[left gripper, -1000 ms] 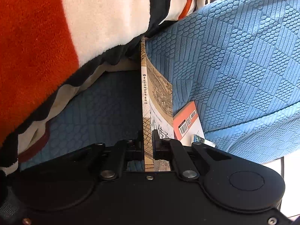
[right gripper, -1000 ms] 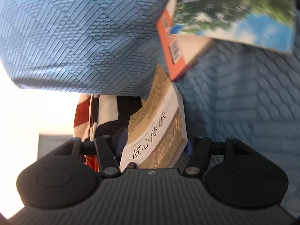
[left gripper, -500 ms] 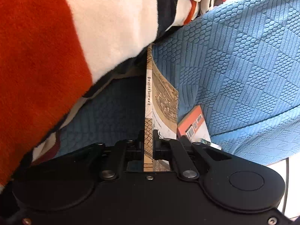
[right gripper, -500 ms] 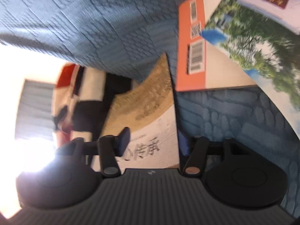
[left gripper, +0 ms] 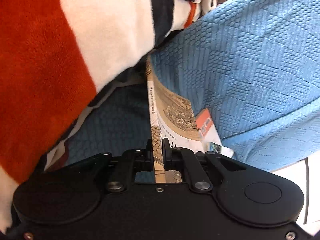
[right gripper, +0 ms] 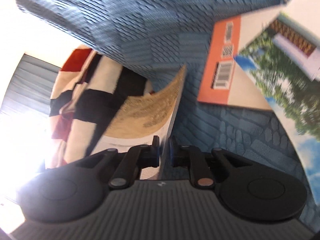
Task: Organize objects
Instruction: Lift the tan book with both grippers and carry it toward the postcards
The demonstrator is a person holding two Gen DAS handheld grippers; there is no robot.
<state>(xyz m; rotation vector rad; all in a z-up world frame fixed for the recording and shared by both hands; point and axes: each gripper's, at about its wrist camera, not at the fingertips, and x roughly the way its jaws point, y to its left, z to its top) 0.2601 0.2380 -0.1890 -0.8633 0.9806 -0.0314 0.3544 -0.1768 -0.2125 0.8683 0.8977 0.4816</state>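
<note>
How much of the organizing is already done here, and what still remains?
Done: nothing looks sorted yet. In hand: the left gripper is shut on the tan book, standing on edge on the blue sofa; the right gripper is closing on the same book's edge. Left: the orange book and the landscape-cover book overlap loosely; the striped blanket lies bunched.

Daylight blows out to white glare left of my right gripper (right gripper: 164, 152), and that whole view smears with motion blur. My left gripper (left gripper: 158, 152) view is sharp, shadowed beneath the blanket (left gripper: 60, 60), curved at the edges.
</note>
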